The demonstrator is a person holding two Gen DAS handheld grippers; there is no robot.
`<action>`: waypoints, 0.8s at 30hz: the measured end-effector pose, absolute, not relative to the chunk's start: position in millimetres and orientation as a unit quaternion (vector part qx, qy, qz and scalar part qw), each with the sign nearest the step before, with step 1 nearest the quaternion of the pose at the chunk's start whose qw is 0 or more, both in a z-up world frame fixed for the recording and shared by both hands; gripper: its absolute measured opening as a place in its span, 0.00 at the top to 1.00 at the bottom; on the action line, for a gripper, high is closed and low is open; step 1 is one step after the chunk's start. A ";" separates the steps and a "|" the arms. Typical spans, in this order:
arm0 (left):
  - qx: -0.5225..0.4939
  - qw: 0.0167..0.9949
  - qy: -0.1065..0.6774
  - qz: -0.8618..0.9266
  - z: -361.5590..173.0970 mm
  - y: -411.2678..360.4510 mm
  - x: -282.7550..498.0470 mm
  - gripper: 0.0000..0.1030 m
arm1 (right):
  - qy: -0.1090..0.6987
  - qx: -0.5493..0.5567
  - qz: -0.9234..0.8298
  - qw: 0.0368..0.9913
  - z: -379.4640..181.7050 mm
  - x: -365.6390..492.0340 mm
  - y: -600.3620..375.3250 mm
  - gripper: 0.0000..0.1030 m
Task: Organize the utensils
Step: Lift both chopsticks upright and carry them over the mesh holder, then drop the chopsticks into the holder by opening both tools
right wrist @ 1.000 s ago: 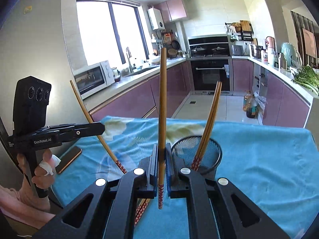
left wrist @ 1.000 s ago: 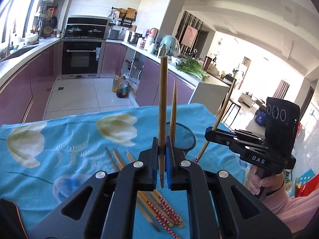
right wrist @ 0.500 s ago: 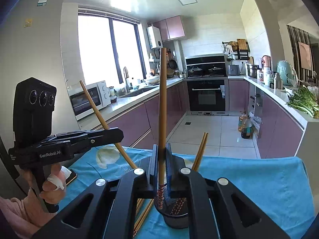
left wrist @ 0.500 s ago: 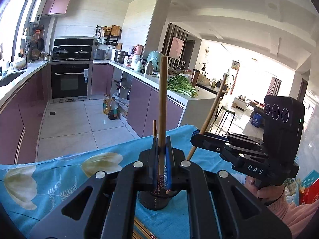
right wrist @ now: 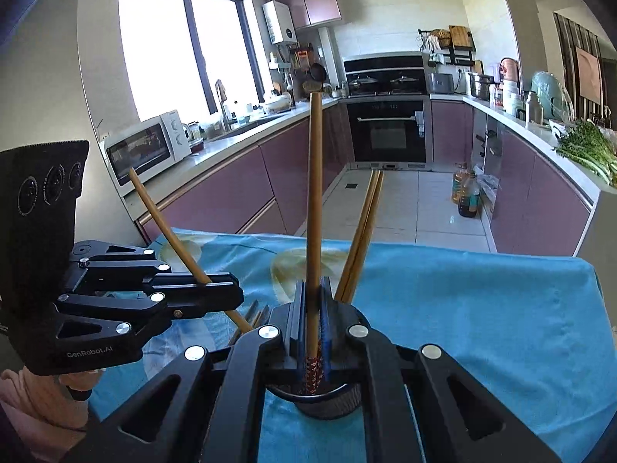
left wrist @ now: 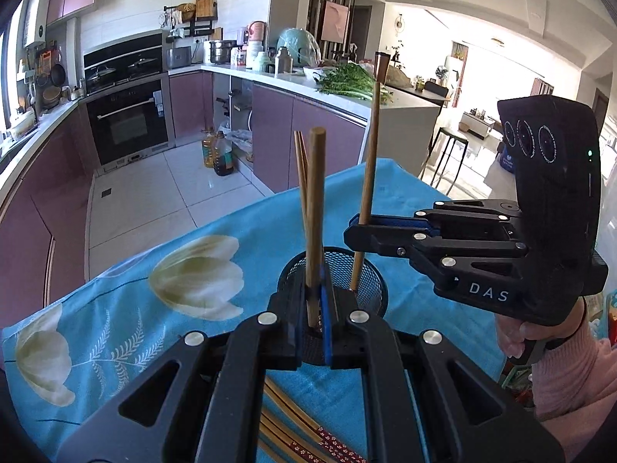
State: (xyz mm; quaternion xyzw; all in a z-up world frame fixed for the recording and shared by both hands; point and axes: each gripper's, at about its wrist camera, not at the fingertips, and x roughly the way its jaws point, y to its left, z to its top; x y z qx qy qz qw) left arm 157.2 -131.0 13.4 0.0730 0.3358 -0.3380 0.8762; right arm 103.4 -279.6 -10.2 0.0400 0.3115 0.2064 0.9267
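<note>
Tongs left point(left wrist: 314, 305) and right point(right wrist: 313, 332) each clamp a chopstick point(left wrist: 315, 208) upright over the mesh holder point(left wrist: 366, 266)

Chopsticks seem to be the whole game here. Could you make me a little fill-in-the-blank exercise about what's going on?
1. Each gripper, left and right, is shut on one ____.
2. Both hold them over a black mesh ____.
3. Two chopsticks already stand ____ it.
4. The tablecloth is mostly ____ in colour.

Missing words: chopstick; cup; inside; blue
</note>
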 end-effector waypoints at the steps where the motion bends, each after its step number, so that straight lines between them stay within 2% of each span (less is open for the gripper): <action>1: 0.074 0.874 0.341 -0.337 10.7 -132.2 160.0 0.93 | 0.317 0.039 0.205 0.925 -13.4 105.4 -278.5 0.94; 10: 0.069 0.873 0.359 -0.324 -1.2 -134.3 185.4 0.92 | 0.339 0.059 0.187 0.920 -28.8 124.8 -284.1 0.92; 14: 0.062 0.877 0.358 -0.315 -3.6 -134.7 187.0 0.78 | 0.339 0.073 0.183 0.920 -33.6 128.6 -286.7 0.89; 24: 0.040 0.887 0.352 -0.297 -7.4 -115.1 179.0 0.74 | 0.341 0.070 0.202 0.915 -37.6 140.7 -280.4 0.83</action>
